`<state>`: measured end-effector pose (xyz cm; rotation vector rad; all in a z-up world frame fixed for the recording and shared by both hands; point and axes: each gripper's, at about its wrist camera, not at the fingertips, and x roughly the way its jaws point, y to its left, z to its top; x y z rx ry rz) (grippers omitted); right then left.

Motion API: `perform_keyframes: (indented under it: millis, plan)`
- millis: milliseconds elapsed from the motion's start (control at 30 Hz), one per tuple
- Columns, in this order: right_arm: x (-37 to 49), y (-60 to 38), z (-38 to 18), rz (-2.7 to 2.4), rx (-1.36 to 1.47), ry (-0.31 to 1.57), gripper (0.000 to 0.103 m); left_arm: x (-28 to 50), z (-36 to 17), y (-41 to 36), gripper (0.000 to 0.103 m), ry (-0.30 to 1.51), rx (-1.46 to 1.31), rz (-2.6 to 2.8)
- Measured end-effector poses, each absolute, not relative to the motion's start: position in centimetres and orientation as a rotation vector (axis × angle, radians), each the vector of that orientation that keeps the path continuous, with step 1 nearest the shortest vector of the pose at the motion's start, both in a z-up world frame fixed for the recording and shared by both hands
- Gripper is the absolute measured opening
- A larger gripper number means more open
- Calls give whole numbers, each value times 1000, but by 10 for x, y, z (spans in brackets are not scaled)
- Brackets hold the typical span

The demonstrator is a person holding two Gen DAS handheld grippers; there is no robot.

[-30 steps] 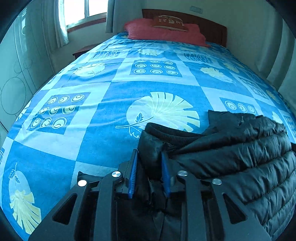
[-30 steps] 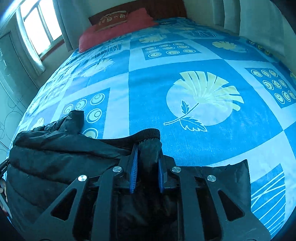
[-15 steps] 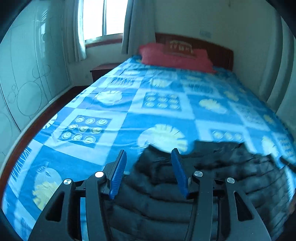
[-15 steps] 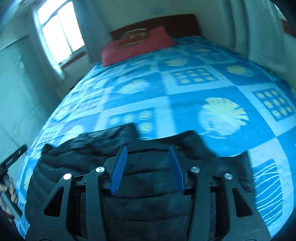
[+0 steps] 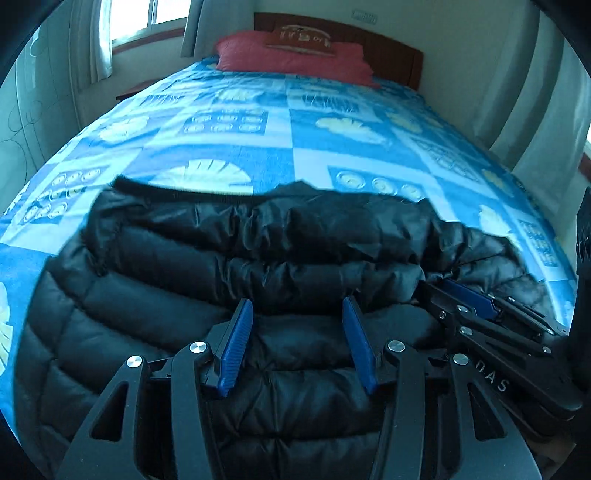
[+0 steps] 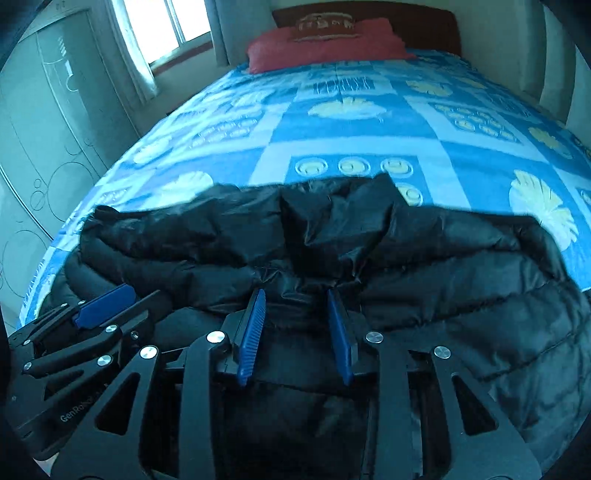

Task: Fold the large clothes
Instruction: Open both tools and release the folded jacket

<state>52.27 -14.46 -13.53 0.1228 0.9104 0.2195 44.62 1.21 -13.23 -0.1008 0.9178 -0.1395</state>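
A bed covered by a blue patchwork bedspread [image 5: 258, 155] printed with pale leaf and ring motifs fills most of both views. At its far end lies a red pillow [image 5: 295, 61] with a small brown cushion [image 5: 299, 37] resting on top, both against a dark wooden headboard [image 5: 399, 55]. A window [image 6: 177, 26] with light curtains [image 6: 133, 62] stands on the left wall. A pale wardrobe door [image 6: 48, 140] drawn with circle outlines runs along the left side. More curtains [image 5: 532, 96] hang on the right.
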Motion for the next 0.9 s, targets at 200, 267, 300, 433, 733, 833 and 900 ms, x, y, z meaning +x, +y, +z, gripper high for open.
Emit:
perform_keyframes:
  millis: [200,267,300,433,733,833,900]
  plan:
    - [521,-142,-141,203,102,894,34,450,-145,4,50,913,-34,-106]
    - [515,-149,-135,211,139,889,34,446,-139,8,50,916,-48,-116]
    - [510,-153,-130,214,156,884,35,441,-134,10,50,913,-56,-117]
    - [478,-170,-108,193,118,831,35,408,-111,32,50,864,-68,-111]
    - [451,-197,-142,151,104,859,42,370,-135,61,51,851,-52,-86]
    - [444,-199,-130,135,106,867,42,371,-129,62,51,869,-66,-83]
    - [432,-206,-120,127,106,850,43,360,-117,70,51,856,-92,-76]
